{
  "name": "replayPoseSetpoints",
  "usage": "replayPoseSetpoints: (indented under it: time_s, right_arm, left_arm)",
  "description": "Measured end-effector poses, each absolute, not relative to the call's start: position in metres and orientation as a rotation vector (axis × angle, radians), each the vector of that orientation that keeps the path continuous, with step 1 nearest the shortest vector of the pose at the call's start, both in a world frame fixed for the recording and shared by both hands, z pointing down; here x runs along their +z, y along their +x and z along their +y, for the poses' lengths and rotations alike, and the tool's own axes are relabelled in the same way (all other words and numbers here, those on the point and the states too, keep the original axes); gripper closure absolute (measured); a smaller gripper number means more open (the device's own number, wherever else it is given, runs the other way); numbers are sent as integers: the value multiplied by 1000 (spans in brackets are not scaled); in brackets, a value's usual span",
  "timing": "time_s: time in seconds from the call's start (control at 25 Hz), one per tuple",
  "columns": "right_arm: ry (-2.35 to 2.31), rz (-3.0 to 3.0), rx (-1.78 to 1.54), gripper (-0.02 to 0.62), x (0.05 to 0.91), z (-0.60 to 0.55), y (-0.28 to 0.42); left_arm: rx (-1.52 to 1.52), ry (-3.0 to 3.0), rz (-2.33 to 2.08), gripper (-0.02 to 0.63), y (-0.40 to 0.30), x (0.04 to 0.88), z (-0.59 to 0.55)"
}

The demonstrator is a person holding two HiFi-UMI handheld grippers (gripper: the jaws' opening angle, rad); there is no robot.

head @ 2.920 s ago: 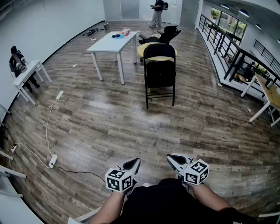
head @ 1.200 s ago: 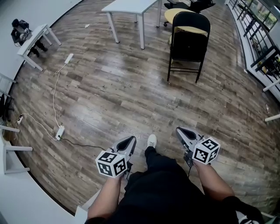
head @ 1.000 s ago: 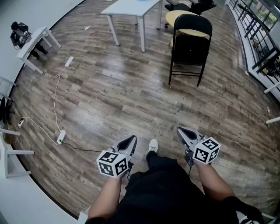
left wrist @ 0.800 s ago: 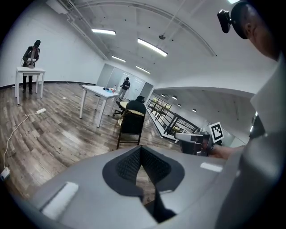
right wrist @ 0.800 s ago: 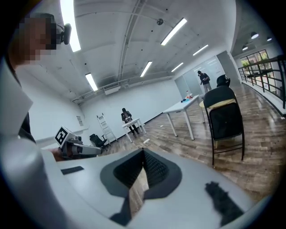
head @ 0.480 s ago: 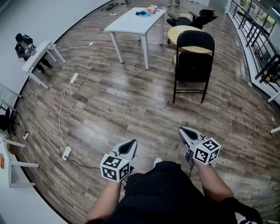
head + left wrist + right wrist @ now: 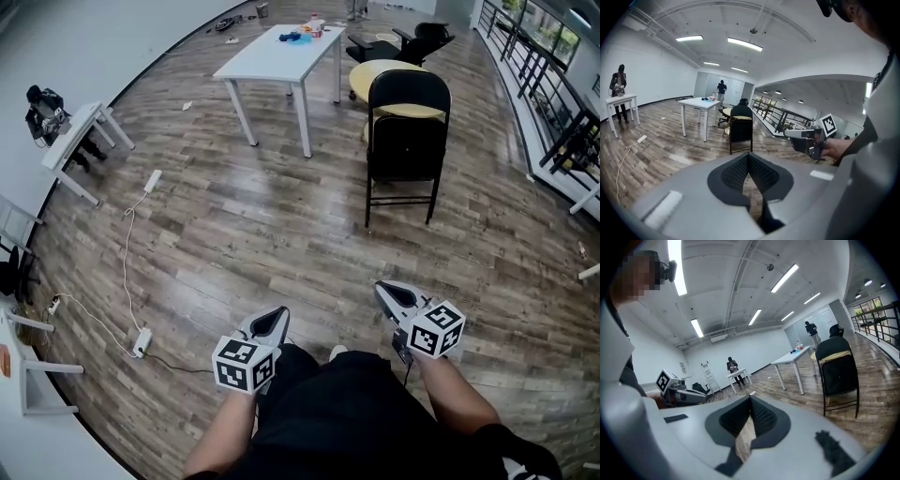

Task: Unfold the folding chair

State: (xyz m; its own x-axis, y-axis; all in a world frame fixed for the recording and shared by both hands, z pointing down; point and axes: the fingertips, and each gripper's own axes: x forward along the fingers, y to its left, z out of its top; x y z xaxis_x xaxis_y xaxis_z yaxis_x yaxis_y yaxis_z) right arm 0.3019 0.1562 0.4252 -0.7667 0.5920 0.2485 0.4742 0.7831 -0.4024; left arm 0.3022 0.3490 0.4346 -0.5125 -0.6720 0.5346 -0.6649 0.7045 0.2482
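The black folding chair (image 7: 406,141) stands folded and upright on the wooden floor, well ahead of me and apart from both grippers. It also shows far off as the folding chair (image 7: 741,129) in the left gripper view and as the folding chair (image 7: 840,373) at the right of the right gripper view. My left gripper (image 7: 275,320) is held low in front of my body, shut and empty. My right gripper (image 7: 383,292) is beside it, also shut with nothing in it. In each gripper view the jaws meet, as with the left gripper (image 7: 749,155) and the right gripper (image 7: 750,397).
A white table (image 7: 275,58) stands left of the chair, a round yellow table (image 7: 386,73) and a black office chair (image 7: 420,36) behind it. A cable with a power strip (image 7: 142,341) lies on the floor at left. A railing (image 7: 544,80) runs along the right. A person sits at a small white desk (image 7: 75,131).
The view has lifted, so the chair and tables sit lower and fuller in the picture. Both grippers stay shut and have shifted slightly forward together with me.
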Motion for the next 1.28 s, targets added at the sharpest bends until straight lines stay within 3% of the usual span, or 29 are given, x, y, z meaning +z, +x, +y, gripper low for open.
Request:
replayPoseSetpoints:
  time_s: [0.64,1.28]
  right_arm:
    - [-618,-2637,530,600,439,146,282]
    - [-459,-2551,596,600,477,156,176]
  left_arm:
    - [26,1145,-2197,598,238,446,322]
    - [6,1204,-2056,598,117,475,327]
